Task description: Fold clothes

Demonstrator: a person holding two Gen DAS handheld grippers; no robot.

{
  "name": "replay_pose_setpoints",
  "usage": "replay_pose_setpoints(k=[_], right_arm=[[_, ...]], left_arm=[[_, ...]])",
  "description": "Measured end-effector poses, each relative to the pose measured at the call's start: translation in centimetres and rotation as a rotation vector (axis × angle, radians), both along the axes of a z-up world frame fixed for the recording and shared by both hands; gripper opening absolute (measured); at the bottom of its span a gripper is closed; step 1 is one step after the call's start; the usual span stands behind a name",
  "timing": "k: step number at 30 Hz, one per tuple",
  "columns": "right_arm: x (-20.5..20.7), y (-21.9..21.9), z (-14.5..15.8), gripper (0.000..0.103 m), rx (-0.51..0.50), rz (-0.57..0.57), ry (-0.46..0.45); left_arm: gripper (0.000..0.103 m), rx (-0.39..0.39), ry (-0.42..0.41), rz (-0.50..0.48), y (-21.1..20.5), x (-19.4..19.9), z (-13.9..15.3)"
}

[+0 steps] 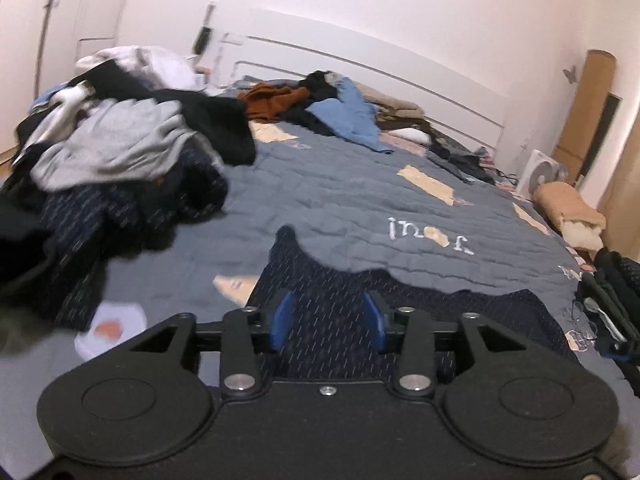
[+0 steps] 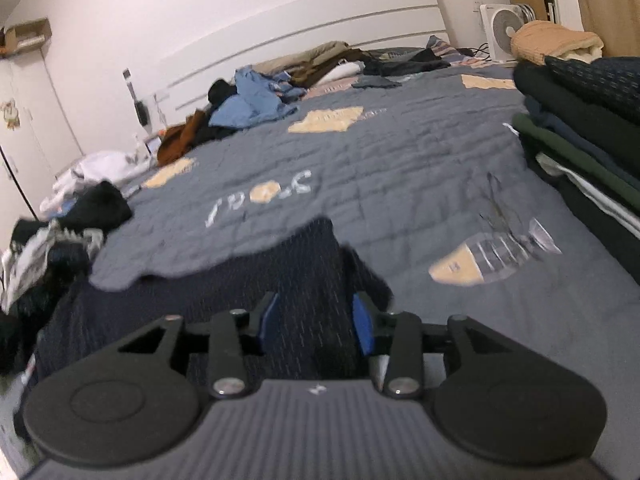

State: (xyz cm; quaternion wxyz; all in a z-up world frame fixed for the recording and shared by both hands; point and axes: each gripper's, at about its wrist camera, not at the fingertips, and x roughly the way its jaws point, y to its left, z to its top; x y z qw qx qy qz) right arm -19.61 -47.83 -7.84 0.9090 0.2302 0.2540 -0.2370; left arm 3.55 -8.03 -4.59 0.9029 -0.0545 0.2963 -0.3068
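A heap of unfolded clothes (image 1: 120, 148) sits at the left of the bed (image 1: 360, 184), and the dark patterned garment (image 1: 328, 300) lies spread on the quilt at the near edge, running under both tools. The left tool (image 1: 329, 320) has its blue pads apart with the cloth passing between them, not pinched as far as the view shows; the right tool (image 2: 316, 320) likewise stands apart over a raised ridge of the same garment. The fabric looks thin, soft and light, likely to sag and slide on the quilt, so it is probably best taken at an edge or corner, one in each tool. Only the left view shows the heap close up; only the right view shows the neat stack of folded clothes (image 2: 584, 120) at the far right.
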Motion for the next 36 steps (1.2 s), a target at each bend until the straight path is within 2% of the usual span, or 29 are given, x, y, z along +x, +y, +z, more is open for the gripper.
replay_pose_setpoints(k=[7,9,12,21,22,23,24,25,26,27,29,33,36], right_arm=[[-4.3,2.2,-1.6,0.040,0.063,-0.047,-0.009],[-5.4,2.8,-2.0,0.040,0.084,-0.062,-0.019],[-6.0,3.4,-2.4,0.040,0.110,-0.073,-0.021],[-5.4,4.6,-4.2,0.040,0.143,-0.045,0.017],[-5.3,4.5,-4.5,0.039,0.154,-0.046,0.020],[-5.3,4.5,-4.8,0.036,0.168,-0.051,0.017],[-5.3,4.4,-5.0,0.030,0.182,-0.055,0.015],[-5.3,4.4,-5.2,0.019,0.197,-0.060,0.012],[-5.3,4.3,-5.4,0.011,0.210,-0.064,0.008],[-5.3,4.2,-5.5,0.007,0.222,-0.066,0.000],[-5.5,4.2,-5.5,0.006,0.231,-0.078,-0.015],[-6.5,4.0,-4.0,0.005,0.171,-0.134,-0.075],[-6.1,4.0,-4.2,0.004,0.144,-0.117,-0.025]], left_arm=[[0.044,-0.009,0.098,0.104,4.1,-2.2,-2.7],[0.044,-0.019,0.133,0.110,4.9,-2.5,-3.1],[0.044,-0.019,0.135,0.102,5.2,-3.1,-3.2],[0.044,-0.061,0.280,0.077,4.8,-2.6,-6.2],[0.041,-0.063,0.299,0.078,4.7,-2.4,-6.6],[0.032,-0.057,0.308,0.080,4.7,-2.3,-6.9],[0.025,-0.059,0.322,0.076,4.7,-2.2,-7.1],[0.015,-0.061,0.337,0.071,4.7,-2.1,-7.3],[0.011,-0.063,0.350,0.067,4.7,-2.1,-7.5],[0.009,-0.073,0.346,0.072,5.0,-2.1,-7.4],[0.007,-0.077,0.329,0.080,5.4,-2.1,-6.8],[0.007,-0.109,0.278,0.105,7.0,-1.8,-4.7],[0.007,-0.090,0.238,0.104,7.6,-1.8,-3.3]])
